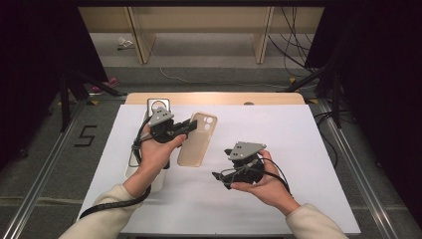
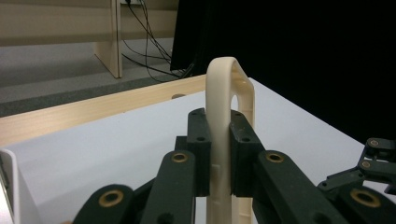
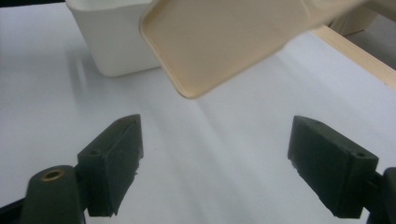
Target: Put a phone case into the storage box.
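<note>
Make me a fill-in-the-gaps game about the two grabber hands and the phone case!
1. The left gripper is shut on the beige ____.
2. The right gripper has its jaws ____, with nothing between them.
3. The sheet covering the table is ____ in colour.
4. Beside the left hand stands a white ____.

Missing words: phone case; open; white; box.

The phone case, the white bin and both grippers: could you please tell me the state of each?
Phone case: held up off the table, clamped at one edge.
Left gripper: shut on the phone case.
Right gripper: open, nothing between its jaws.
White bin: upright on the table; contents not visible.
</note>
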`<state>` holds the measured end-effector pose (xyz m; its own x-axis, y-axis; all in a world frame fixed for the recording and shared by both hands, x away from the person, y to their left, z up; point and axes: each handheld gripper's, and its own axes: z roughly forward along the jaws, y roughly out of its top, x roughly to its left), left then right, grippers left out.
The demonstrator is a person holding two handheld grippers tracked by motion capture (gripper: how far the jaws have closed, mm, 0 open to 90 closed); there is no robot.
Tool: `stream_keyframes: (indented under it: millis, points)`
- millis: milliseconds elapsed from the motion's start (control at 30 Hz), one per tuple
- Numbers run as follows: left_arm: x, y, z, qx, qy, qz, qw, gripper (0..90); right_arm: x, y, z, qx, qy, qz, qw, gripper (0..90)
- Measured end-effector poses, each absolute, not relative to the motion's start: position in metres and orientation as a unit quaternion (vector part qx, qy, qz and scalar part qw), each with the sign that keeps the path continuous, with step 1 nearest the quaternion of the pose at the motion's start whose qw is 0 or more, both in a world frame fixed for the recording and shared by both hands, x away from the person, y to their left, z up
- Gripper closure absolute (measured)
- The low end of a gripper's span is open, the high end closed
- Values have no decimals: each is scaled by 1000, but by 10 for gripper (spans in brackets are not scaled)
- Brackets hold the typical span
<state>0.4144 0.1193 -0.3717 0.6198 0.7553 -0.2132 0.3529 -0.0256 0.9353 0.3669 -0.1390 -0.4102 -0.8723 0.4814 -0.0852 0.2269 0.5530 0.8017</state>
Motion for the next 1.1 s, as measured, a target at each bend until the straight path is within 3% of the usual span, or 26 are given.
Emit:
stream_keyframes:
  millis: [1100]
  points:
    - [416,169,-357,664,405,204,595,810,368,-190,-410,274,838,442,167,166]
